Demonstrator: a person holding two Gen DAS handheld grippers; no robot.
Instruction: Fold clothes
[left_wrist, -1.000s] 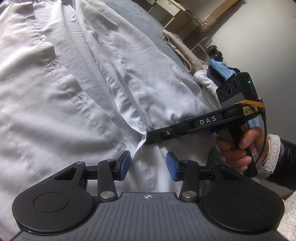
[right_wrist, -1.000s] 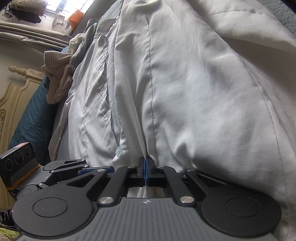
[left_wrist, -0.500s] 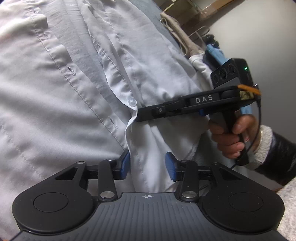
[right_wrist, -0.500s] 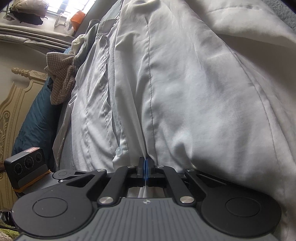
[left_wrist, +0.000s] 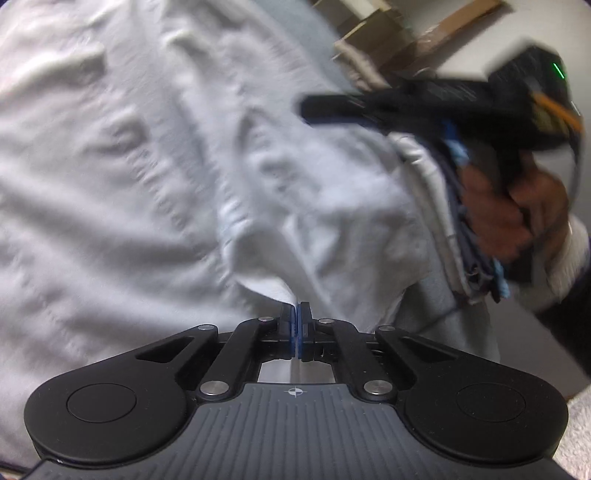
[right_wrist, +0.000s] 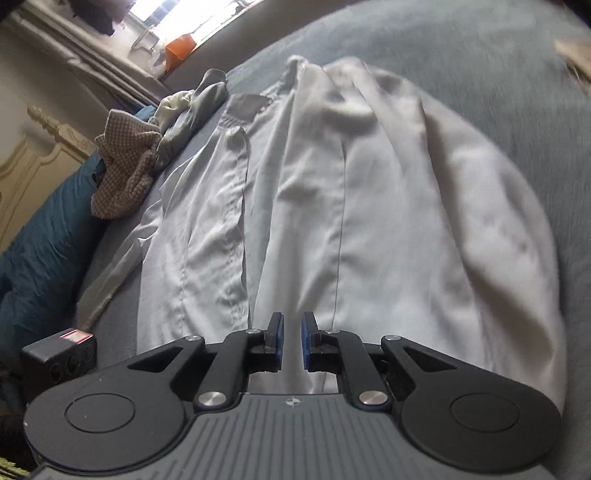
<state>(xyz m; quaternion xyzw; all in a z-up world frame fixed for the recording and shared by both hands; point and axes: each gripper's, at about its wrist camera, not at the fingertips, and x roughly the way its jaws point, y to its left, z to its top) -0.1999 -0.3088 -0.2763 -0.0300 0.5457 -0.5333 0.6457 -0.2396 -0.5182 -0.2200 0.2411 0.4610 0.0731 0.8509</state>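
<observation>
white shirt (right_wrist: 369, 221) lies spread front-up on the grey bed cover (right_wrist: 480, 55), its hem toward me. my left gripper (left_wrist: 296, 314) has its blue pads pinched together on a fold of the shirt's edge, which rises in a small peak; that view is blurred, so i cannot tell which part of the hem. my right gripper (right_wrist: 290, 332) is opening above the cloth, nothing pressed between the pads. a heap of other clothes (right_wrist: 147, 155) lies beside the collar end.

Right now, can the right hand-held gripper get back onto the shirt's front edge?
Probably yes: the right hand-held gripper, jaws opening and empty, hangs just above the shirt, with nothing between them.
</observation>
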